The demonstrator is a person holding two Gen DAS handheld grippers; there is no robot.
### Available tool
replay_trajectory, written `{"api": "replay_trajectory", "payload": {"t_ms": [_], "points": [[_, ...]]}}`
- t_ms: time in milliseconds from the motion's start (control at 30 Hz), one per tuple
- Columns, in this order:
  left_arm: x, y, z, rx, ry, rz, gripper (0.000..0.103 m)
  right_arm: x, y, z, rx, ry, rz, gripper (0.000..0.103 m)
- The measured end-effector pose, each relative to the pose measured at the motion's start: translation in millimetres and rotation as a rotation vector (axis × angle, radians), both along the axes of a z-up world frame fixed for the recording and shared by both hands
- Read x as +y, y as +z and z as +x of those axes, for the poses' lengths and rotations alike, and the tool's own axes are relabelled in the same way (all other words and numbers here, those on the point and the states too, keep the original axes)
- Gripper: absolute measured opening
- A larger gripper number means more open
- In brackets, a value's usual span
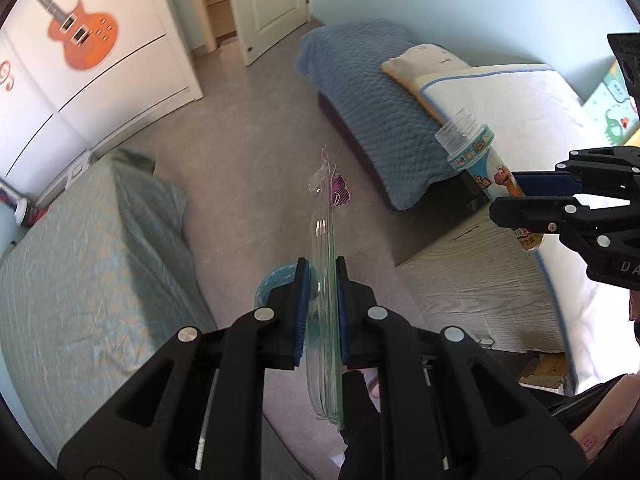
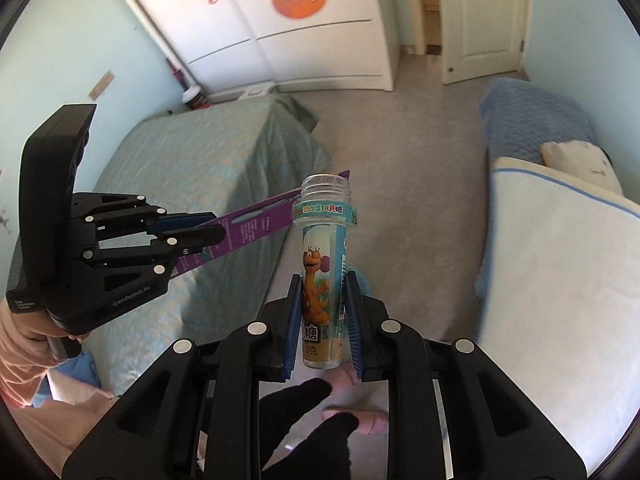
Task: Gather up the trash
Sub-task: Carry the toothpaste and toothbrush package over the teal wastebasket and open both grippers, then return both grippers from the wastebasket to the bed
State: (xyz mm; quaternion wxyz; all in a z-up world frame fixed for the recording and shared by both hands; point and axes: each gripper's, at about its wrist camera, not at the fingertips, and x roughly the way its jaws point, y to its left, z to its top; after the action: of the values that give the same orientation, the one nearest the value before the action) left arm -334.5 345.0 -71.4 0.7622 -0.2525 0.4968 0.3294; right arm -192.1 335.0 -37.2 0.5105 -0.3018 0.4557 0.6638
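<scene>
**A:** From your left wrist view, what surrounds you, going left to right?

**B:** At nine o'clock lies a bed with a green cover (image 1: 92, 248). At eleven stands a white wardrobe (image 1: 100, 80) with an orange guitar sticker (image 1: 82, 38). Bare floor (image 1: 256, 132) runs up the middle to an open door (image 1: 276, 4) at twelve. At one o'clock sits a blue quilted bench (image 1: 372, 108), and at three a white mattress (image 1: 520, 120). Nothing stands between your two tools.

**A:** Any writing?

**B:** In the right wrist view your left gripper (image 2: 218, 232) reads "GenRobot.AI". The wardrobe bears the word "MUSIC" upside down, beside a treble clef. The tube's label carries a cartoon dinosaur and Chinese characters, ending in "10克".

**A:** And the trash against the tools?

**B:** Your left gripper (image 1: 322, 276) is clamped on a flat clear blister pack (image 1: 324, 240) with a purple card back; it stands edge-on, running toward twelve beyond the fingertips. Your right gripper (image 2: 324, 284) squeezes a clear candy tube (image 2: 324, 264), upright between the blue pads (image 2: 294, 320), its capless threaded mouth pointing to twelve. In the left view that tube (image 1: 476, 152) hangs at three o'clock, well apart from the pack.
</scene>
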Motion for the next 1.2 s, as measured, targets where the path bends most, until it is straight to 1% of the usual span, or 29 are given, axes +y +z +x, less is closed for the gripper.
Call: {"api": "replay_trajectory", "payload": {"t_ms": [300,467,667,700,733,767,800,833,867,900,1000,1100,1200], "points": [[7.3,-15.6,-42.5,0.024,0.072,-0.032,0.011,23.6,-21.2,-44.9,0.016,0.106,-0.049,0.022],[10.2,-23.0,-53.3,0.031,0.095,-0.052,0.011,29.6,-28.9,-61.6,0.018,0.149,-0.067,0.022],[11.6,-32.7,-61.4,0.038,0.105,-0.075,0.011,36.8,-36.2,-73.2,0.017,0.174,-0.085,0.022],[11.6,-34.3,-62.2,0.038,0.105,-0.077,0.011,37.7,-36.6,-74.4,0.016,0.178,-0.084,0.025],[12.3,-36.2,-62.4,0.040,0.102,-0.080,0.013,38.7,-36.7,-75.5,0.014,0.181,-0.078,0.032],[12.7,-38.8,-61.7,0.049,0.101,-0.083,0.016,37.6,-37.6,-74.2,0.012,0.185,-0.074,0.043],[14.2,-43.6,-61.3,0.073,0.108,-0.085,0.043,38.1,-37.7,-73.8,-0.005,0.178,-0.064,0.064],[16.0,-47.2,-61.2,0.094,0.123,-0.078,0.070,38.6,-37.7,-74.5,-0.020,0.168,-0.051,0.073],[17.0,-49.5,-61.8,0.105,0.136,-0.067,0.074,39.1,-37.3,-72.5,-0.019,0.161,-0.043,0.073],[17.6,-52.3,-62.2,0.110,0.140,-0.072,0.072,39.3,-37.7,-70.9,-0.018,0.154,-0.044,0.072],[18.3,-58.0,-62.9,0.121,0.145,-0.091,0.073,37.3,-38.0,-63.3,-0.015,0.121,-0.060,0.072],[15.9,-61.1,-60.8,0.136,0.131,-0.095,0.077,32.3,-37.6,-55.4,-0.015,0.096,-0.066,0.075],[11.4,-62.9,-57.9,0.143,0.113,-0.094,0.077,24.9,-36.2,-48.8,-0.014,0.073,-0.067,0.076]]}}
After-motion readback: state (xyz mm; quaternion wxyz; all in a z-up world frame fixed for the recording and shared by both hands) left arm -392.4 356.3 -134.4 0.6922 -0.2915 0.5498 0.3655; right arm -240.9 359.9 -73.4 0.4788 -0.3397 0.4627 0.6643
